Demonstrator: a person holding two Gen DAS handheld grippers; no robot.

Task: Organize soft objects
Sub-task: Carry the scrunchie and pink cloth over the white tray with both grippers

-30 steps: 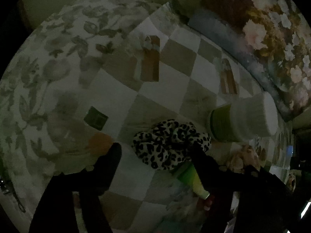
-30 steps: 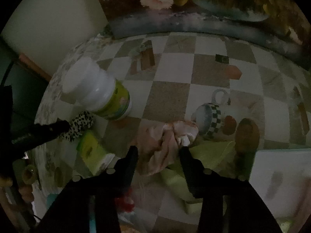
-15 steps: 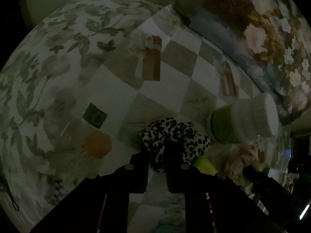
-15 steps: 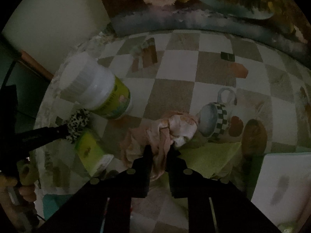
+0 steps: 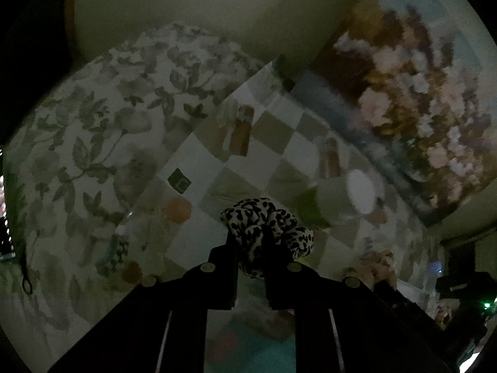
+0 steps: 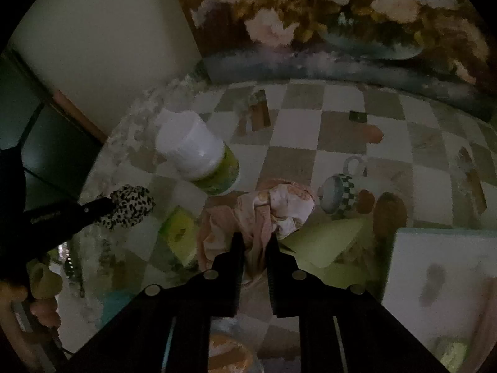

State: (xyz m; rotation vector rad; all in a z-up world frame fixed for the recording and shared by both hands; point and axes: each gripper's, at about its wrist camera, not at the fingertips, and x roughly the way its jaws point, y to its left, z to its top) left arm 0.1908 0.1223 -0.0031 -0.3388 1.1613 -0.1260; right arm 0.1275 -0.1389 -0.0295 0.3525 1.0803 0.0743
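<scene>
While the room is dim, both grips read clearly: the left hand-held gripper pinches a leopard-print cloth above the checkered tabletop; the right hand-held gripper pinches a pink cloth beside a white-capped bottle and green cloth.

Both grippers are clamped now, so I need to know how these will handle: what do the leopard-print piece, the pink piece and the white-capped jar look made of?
Leopard-print piece: soft fabric, gathered like a scrunchie, bunching between the pads. Pink piece: thin matte cloth, creased and drooping. White-capped jar: probably plastic, with a smooth, slightly glossy cap.
</scene>
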